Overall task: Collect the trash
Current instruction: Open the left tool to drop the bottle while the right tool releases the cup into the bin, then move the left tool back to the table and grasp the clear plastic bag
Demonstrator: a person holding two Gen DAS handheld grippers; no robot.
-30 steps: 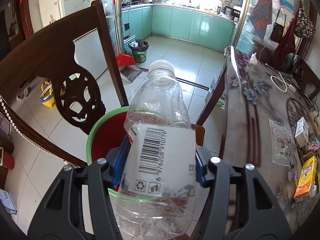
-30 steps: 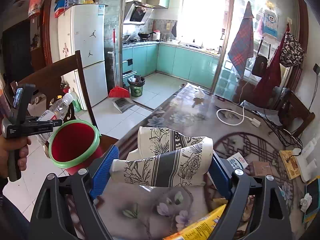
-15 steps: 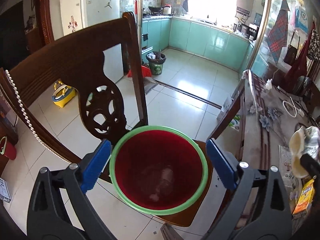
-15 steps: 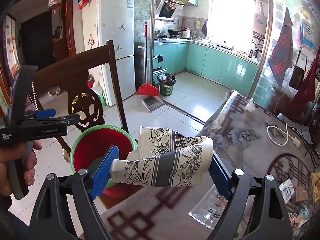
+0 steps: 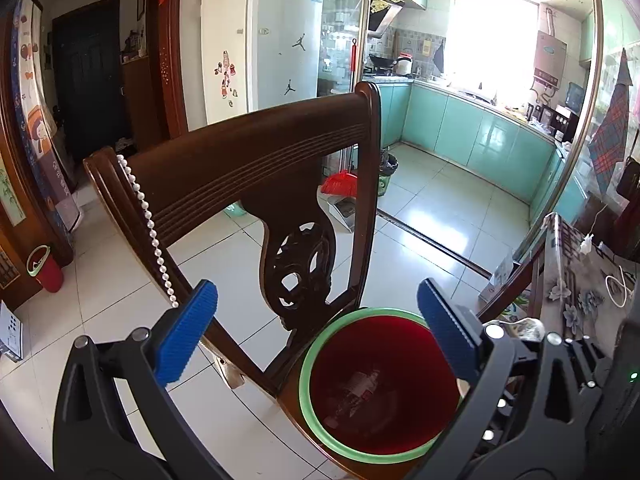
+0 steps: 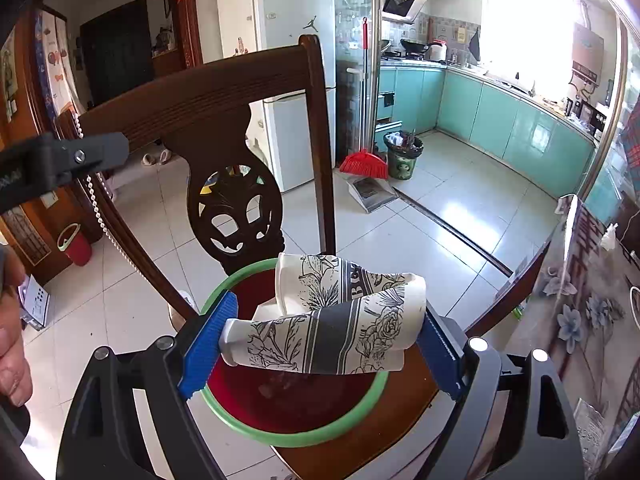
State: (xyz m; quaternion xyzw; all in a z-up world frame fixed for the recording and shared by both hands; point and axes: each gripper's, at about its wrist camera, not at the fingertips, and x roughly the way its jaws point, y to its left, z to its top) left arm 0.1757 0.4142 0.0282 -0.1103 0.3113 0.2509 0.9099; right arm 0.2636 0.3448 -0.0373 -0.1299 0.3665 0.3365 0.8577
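Note:
A red trash bin with a green rim [image 5: 308, 392] [image 6: 280, 436] stands on a dark wooden chair seat. A clear plastic bottle [image 5: 356, 388] lies at its bottom. My left gripper [image 5: 316, 332] is open and empty, up and left of the bin. My right gripper [image 6: 320, 344] is shut on crushed paper cups with a black floral print [image 6: 332, 320], right above the bin's mouth. The left gripper's arm [image 6: 60, 160] shows at the left of the right wrist view.
The carved chair back [image 5: 256, 168] [image 6: 224, 92] rises just behind the bin, with a pearl string [image 5: 152, 236] hanging on it. A glass-topped table [image 6: 580, 288] is to the right. A smaller red bin [image 5: 44, 268] and a broom [image 6: 364, 160] stand on the tiled floor.
My left gripper opened and the bottle dropped into the bin; then it pulled up and to the left. My right gripper carried the cups from the table to above the bin.

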